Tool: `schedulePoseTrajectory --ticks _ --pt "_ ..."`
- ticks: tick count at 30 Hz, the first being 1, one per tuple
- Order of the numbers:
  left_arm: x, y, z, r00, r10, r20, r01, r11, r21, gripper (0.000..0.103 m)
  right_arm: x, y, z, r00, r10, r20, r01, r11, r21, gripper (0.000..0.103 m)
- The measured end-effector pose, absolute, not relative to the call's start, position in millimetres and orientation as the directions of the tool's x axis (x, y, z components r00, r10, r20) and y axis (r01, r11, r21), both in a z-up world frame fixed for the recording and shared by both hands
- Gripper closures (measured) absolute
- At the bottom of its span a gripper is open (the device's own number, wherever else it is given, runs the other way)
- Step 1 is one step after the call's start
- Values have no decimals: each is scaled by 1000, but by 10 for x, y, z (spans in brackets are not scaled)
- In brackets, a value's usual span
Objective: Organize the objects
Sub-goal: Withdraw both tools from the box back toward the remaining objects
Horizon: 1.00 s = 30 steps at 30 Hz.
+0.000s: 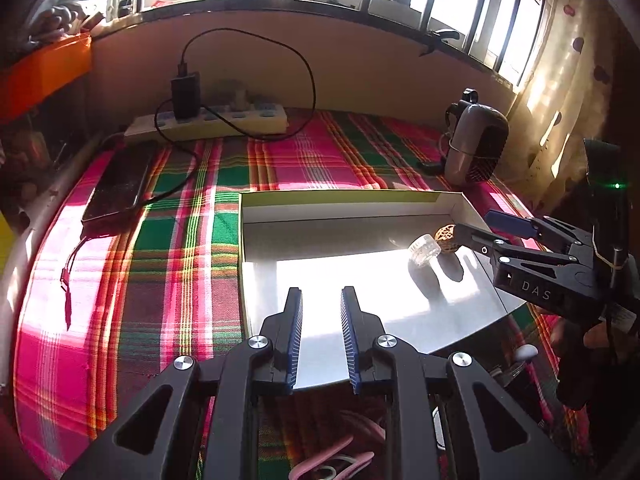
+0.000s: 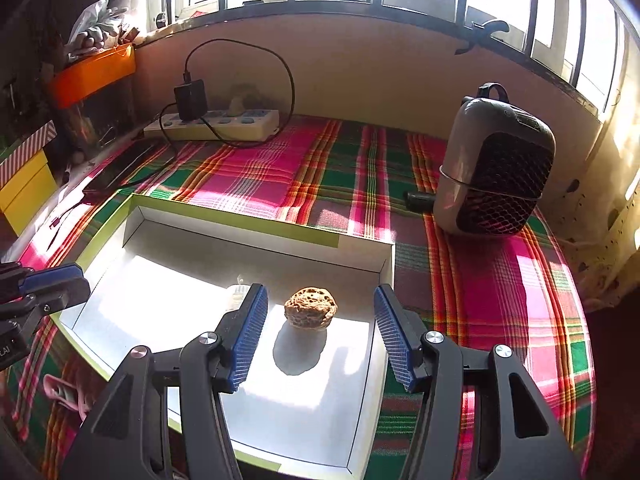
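Walnut set down in the tray, right gripper spread around it

In the right wrist view the right gripper [image 2: 320, 336] stands spread, its blue pads clear of the walnut [image 2: 311, 310], which sits on the white floor of the tray [image 2: 256, 222] just above the middle of the frame, straight ahead between the two pads and touching neither. The walnut's long axis runs left to right across the frame, across the gap between the pads. A small clear glass jar [image 1: 424, 249] rests just left of it in the left wrist view, right of centre. The left gripper [image 1: 321, 334] hangs over the tray's near edge, its pads drawn close with nothing between them. The right gripper is plainly the nearer; any re-grip would likely fall to it.
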<state>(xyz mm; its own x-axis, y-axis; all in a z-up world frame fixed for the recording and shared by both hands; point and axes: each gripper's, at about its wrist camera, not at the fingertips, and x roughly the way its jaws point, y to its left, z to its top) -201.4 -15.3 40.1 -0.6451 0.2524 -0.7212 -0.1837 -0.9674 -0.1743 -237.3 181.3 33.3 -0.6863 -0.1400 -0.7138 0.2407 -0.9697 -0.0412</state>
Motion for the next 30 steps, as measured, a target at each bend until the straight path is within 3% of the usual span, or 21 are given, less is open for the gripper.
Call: schedulePoseTrajectory --ticks 30 --pt "-1028 -37 556 -670 275 -690 -228 -960 -160 85 -1277 2008 459 -708 -155 -689 195 -981 19 47"
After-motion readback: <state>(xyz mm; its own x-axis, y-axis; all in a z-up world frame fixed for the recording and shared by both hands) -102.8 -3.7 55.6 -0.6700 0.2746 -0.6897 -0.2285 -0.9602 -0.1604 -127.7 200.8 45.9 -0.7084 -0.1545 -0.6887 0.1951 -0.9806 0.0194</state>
